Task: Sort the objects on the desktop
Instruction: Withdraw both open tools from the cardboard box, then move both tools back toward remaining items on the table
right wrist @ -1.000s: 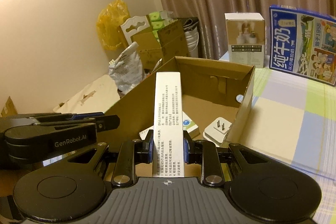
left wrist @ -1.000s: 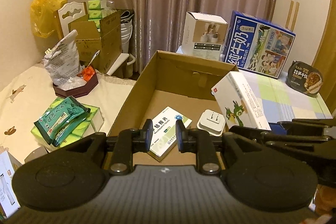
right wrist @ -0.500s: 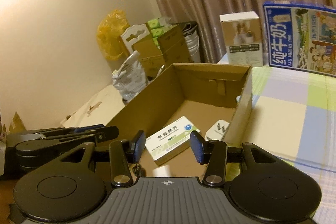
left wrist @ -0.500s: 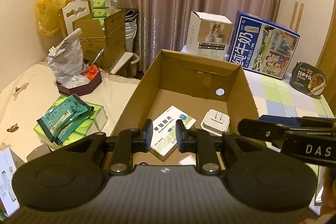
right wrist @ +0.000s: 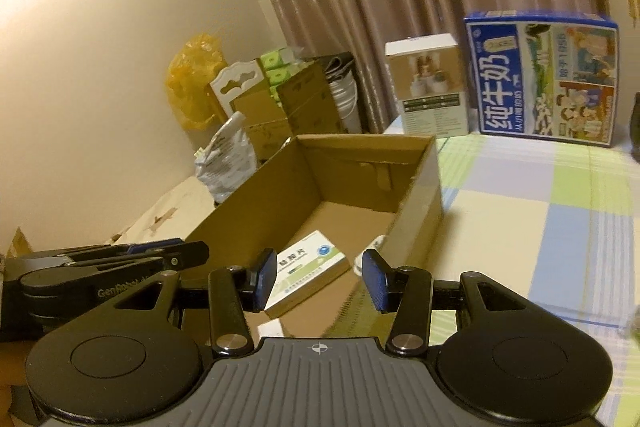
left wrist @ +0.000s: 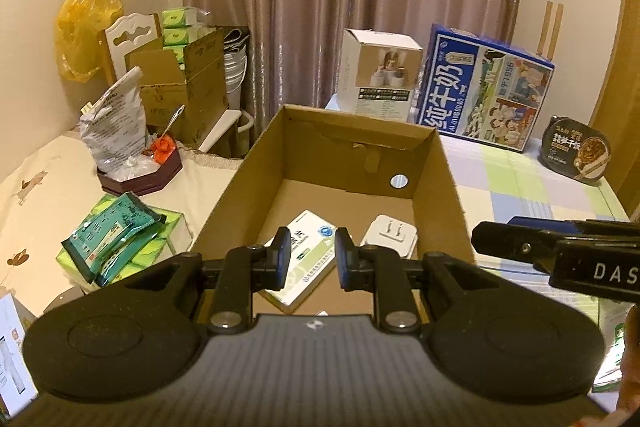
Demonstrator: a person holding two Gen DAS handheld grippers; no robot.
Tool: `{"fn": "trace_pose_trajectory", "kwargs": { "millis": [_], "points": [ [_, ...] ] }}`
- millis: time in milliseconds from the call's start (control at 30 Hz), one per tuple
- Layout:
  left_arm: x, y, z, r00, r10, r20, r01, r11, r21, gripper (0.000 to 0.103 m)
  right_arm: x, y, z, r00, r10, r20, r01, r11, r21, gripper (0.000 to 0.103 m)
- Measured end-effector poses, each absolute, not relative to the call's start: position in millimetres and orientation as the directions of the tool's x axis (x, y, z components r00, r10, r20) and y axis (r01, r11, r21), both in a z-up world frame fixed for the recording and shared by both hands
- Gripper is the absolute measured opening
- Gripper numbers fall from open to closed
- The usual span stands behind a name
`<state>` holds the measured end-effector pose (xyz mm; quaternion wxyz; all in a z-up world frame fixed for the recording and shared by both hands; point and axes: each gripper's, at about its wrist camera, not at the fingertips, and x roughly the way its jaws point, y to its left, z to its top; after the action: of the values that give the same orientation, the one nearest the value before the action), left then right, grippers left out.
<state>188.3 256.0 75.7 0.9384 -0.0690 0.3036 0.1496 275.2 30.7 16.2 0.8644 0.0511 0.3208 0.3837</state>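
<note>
The big cardboard box sits open on the table, so things from the desk can be dropped inside it. A white and green medicine box lies flat on its floor, and a white plug lies just beside it. The right gripper hangs over the near end of the box. Its jaws have just been opening, they now stand apart, and nothing is between them. I think it let something go into the box. The left gripper waits next to it with its jaws pulled in close and empty, maybe just keeping out of the way. Some parts are hard to see. The near end of the box is hidden behind the black grippers. A small white corner peeks out there, but I cannot tell what it is. In the right view the plug is mostly hidden by the box wall.
</note>
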Motion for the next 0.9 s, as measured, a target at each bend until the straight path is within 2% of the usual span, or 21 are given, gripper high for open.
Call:
{"fn": "trace_pose_trajectory", "kwargs": {
  "millis": [200,400,900],
  "points": [
    [195.4,231.3,81.8,0.800,0.217,-0.560,-0.274,0.962,-0.018,0.022,275.5,1.5,17.1,0.564,0.648,-0.511,-0.599,0.748,0.287,0.045],
    [208.1,193.2,82.2,0.825,0.141,-0.547,-0.175,0.985,-0.010,0.026,276.3,-39.8,17.4,0.622,0.587,-0.518,-0.546,0.800,0.251,0.045],
    [237.1,114.5,80.9,0.832,-0.016,-0.555,0.010,1.000,-0.015,0.033,267.5,-130.4,11.4,0.706,0.453,-0.544,-0.434,0.884,0.173,0.050]
  ]
}}
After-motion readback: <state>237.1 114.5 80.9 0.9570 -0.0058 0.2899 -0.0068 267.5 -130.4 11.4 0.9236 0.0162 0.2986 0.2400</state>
